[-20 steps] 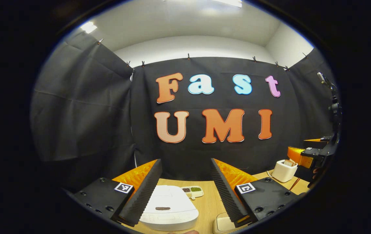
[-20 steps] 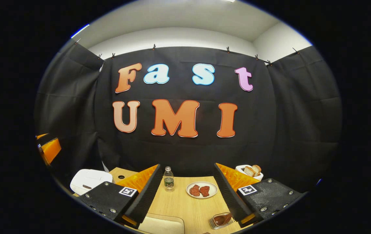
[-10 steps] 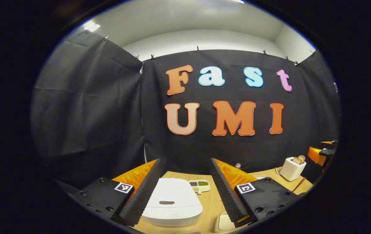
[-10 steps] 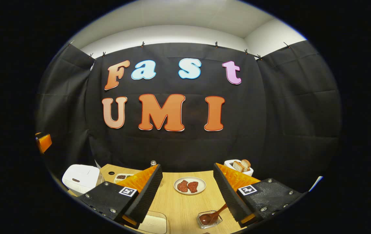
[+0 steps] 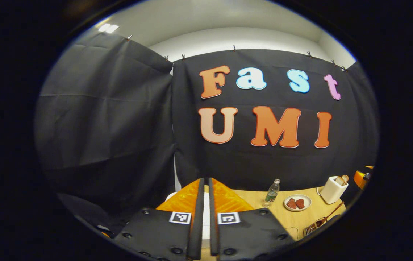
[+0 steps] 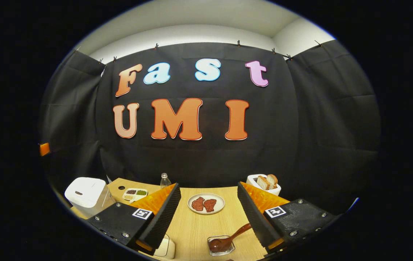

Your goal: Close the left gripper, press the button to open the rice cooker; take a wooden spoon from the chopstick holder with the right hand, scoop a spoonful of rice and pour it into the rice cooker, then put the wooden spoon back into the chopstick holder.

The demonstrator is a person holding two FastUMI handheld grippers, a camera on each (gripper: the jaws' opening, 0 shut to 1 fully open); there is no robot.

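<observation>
While left gripper [image 5: 203, 214] closed, cooker [image 6: 85, 192] shut

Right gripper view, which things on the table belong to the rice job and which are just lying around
For the job:
rice cooker, lid down
wooden spoon, bowl resting in a small clear dish
right claw, open
left claw, shut

Lying about:
plate of meat
water bottle
toaster with bread
divided dish

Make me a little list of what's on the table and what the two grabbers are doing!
left gripper: fingers shut, nothing between them
right gripper: fingers open, holding nothing
rice cooker: white, lid closed, far left
wooden spoon: resting in a small clear holder
plate: two reddish pieces on it
toaster: bread sticking out
bottle: upright at the back
</observation>
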